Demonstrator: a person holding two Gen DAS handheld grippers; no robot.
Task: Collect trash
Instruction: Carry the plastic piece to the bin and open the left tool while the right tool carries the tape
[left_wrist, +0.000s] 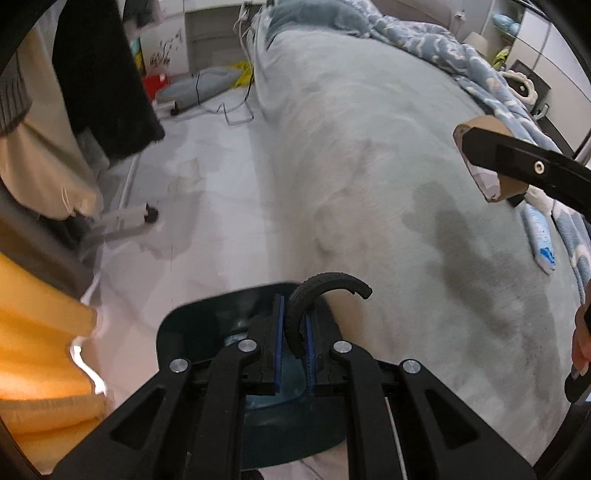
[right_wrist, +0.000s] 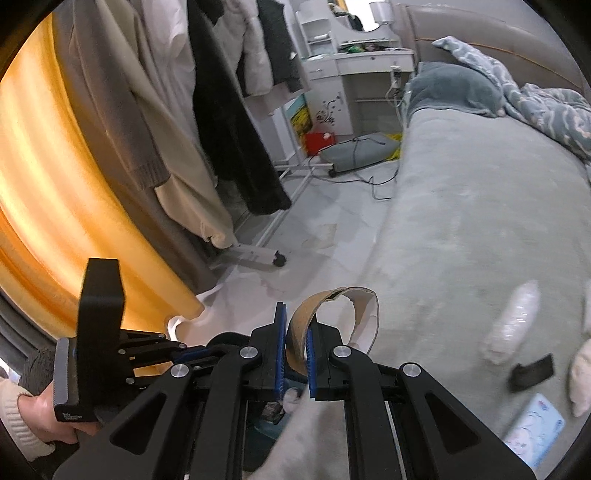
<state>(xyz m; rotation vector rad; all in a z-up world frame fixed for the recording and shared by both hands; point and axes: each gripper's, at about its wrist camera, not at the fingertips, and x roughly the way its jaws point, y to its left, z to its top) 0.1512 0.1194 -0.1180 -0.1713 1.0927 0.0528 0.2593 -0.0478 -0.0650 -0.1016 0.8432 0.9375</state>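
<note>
Here the left gripper (left_wrist: 295, 328) pinched a curved black rubber strip (left_wrist: 328, 286) above a dark bin (left_wrist: 192, 332); the right gripper (right_wrist: 295, 347) pinched a cardboard ring (right_wrist: 340, 314) by its wall. Both looked light, bendable, best gripped edgewise.

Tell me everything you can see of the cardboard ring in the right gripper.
The cardboard ring is a brown band of what looks like thin card, paler and whitish inside, its top edge torn and ragged. It stands on edge, curling into an open loop to the right of the right gripper, whose blue-padded fingers clamp its left wall. It hangs above the edge of the grey bed, touching nothing else visible.
</note>
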